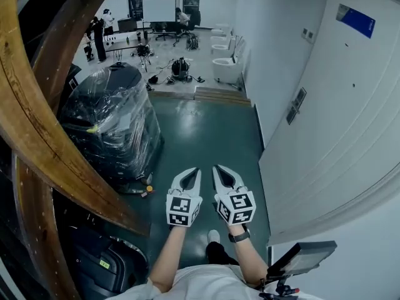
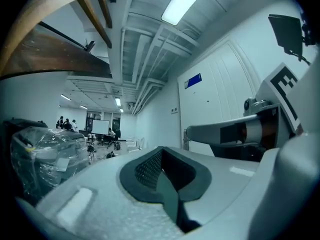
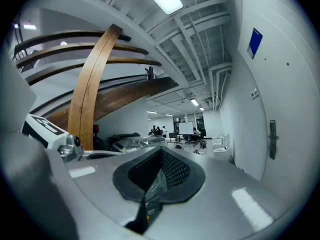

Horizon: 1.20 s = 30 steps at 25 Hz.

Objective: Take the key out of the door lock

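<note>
Head view: left gripper (image 1: pixel 196 170) and right gripper (image 1: pixel 216 167) sit side by side at 6 o'clock, jaws together on each, nothing between them. Door (image 1: pixel 337 105) stands at 3 o'clock. Its fittings (image 1: pixel 299 97) lie at 1 o'clock from the grippers, well apart. Key too small to make out there.

Risk: jaws arriving closed would knock the key, and a skewed pull could bind it.

Key's pointing and long axis cannot be told; presumably square to the door face.

Lab-like hall: green floor (image 1: pixel 206 136), whiteboard (image 1: pixel 159 9), plastic-wrapped machine (image 1: pixel 112 127), exposed ceiling pipes (image 3: pixel 215 79) (people (image 1: pixel 100 33) standing far back).
</note>
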Tool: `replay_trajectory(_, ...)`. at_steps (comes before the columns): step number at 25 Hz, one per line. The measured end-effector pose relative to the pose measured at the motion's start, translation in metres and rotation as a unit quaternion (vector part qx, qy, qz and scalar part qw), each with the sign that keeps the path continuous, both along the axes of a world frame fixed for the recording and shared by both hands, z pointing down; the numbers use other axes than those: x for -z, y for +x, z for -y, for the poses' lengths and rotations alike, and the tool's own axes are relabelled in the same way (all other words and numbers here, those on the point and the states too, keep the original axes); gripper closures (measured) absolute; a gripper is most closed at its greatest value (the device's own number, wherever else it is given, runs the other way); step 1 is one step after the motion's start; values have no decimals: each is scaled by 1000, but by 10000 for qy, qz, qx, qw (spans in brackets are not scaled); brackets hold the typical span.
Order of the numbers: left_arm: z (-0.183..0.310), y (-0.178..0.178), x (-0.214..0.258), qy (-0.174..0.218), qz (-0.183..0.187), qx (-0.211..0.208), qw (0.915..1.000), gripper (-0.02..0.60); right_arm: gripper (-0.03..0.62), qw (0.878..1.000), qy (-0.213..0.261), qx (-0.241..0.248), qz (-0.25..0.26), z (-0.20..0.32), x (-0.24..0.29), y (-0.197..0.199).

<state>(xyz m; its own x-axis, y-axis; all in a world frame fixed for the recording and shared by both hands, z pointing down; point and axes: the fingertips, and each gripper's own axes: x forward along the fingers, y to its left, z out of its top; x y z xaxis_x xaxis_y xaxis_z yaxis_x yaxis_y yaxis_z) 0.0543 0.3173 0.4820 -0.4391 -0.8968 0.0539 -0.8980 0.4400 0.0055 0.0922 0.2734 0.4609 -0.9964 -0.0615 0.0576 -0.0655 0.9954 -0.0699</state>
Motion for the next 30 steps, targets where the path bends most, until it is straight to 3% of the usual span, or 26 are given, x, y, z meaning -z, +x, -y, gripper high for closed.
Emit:
replay_trajectory(3, 53, -31, 12, 8, -6, 96, 10000, 583, 592, 9999, -19, 133, 17, 41, 7, -29)
replay_trajectory(8, 124, -75, 51, 18, 394, 360, 9986, 581, 592, 9926, 422, -63, 1133, 116, 64, -46)
replay_trajectory(10, 144, -82, 58, 72, 553, 330, 9979, 580, 591, 9901, 586, -85, 1275, 144, 70, -54)
replay_trajectory(14, 175, -101, 55, 20, 674, 297, 9973, 580, 589, 9936, 399, -224, 1028, 191, 52, -85)
replay_trajectory(18, 199, -146, 39, -94, 543, 317, 9980, 580, 588, 9975, 179, -111, 678, 210, 26, -135)
replay_trajectory(24, 239, -240, 28, 23, 535, 154, 9984, 580, 588, 9986, 255, -167, 432, 236, 8, -232)
replay_trajectory(30, 267, -364, 49, 149, 598, -43, 9981, 580, 588, 9976, 279, -330, 545, 266, 30, -353)
